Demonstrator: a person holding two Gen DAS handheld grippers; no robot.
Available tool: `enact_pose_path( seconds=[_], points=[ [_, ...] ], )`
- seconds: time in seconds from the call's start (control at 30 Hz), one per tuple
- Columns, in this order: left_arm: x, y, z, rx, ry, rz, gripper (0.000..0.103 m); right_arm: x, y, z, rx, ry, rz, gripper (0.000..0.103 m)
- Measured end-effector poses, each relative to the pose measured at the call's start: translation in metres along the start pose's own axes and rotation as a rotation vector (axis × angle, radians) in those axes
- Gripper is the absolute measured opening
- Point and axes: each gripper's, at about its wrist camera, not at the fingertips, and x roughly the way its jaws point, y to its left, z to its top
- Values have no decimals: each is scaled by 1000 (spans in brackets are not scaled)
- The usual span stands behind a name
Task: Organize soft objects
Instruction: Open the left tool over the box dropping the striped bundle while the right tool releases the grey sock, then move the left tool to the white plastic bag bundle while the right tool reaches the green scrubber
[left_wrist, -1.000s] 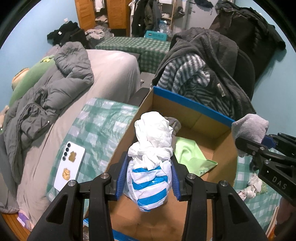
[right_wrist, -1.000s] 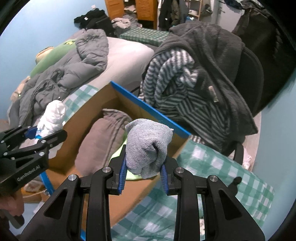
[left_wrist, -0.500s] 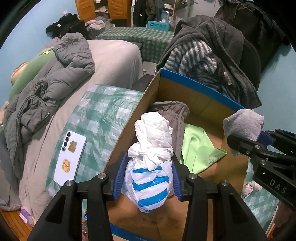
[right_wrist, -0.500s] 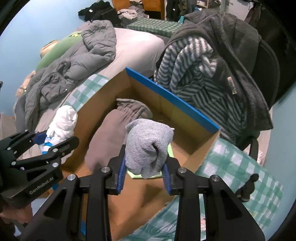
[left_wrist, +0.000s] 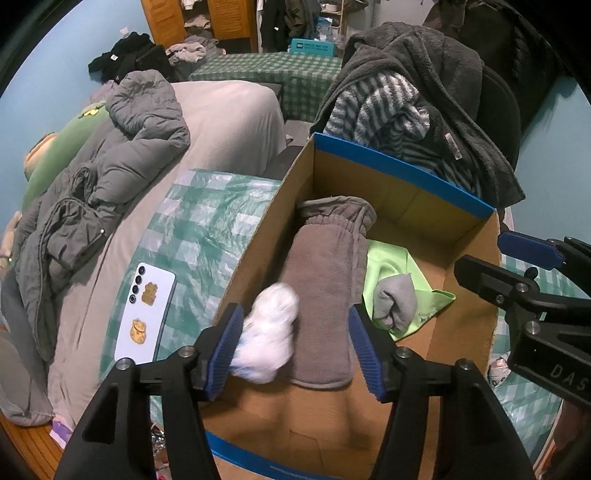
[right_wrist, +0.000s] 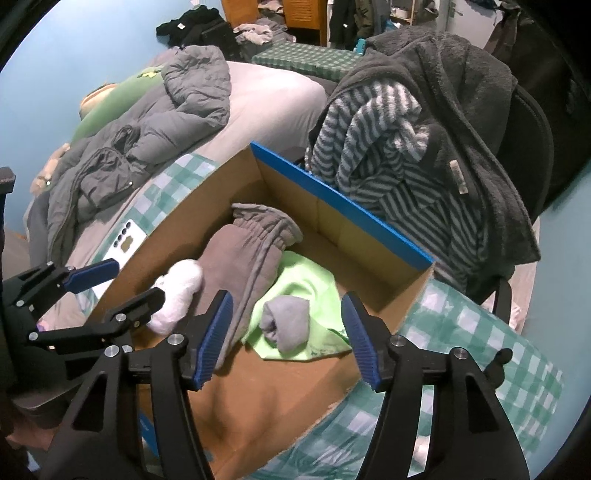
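Note:
An open cardboard box (left_wrist: 402, 199) (right_wrist: 332, 206) with blue edges holds grey-brown folded trousers (left_wrist: 325, 280) (right_wrist: 243, 258) and a lime green cloth (left_wrist: 391, 269) (right_wrist: 310, 291). A rolled grey sock (left_wrist: 395, 302) (right_wrist: 284, 321) lies on the green cloth. A white plastic bag bundle (left_wrist: 269, 339) (right_wrist: 177, 295), blurred, is inside the box beside the trousers, near my left gripper's left finger. My left gripper (left_wrist: 295, 350) is open above the box. My right gripper (right_wrist: 286, 336) is open above the sock. Each gripper shows in the other's view.
A white phone (left_wrist: 144, 314) lies on the green checked cloth (left_wrist: 207, 229) left of the box. Grey jackets (left_wrist: 110, 166) cover the bed. A chair draped with a dark fleece and striped garment (left_wrist: 413, 110) (right_wrist: 406, 140) stands behind the box.
Both grippers have opened. The white bag has dropped from the left gripper into the box, and the grey sock has dropped from the right gripper onto the green cloth.

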Motion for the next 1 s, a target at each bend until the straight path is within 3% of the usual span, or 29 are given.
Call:
enact_pose_path(
  seconds=[0.47, 1.0],
  points=[
    [-11, -36, 7, 61, -24, -47, 62, -23, -38, -13, 71, -28, -51, 65],
    [-17, -112, 8, 192, -22, -116, 62, -52, -116, -65, 245, -15, -126, 66]
  ],
)
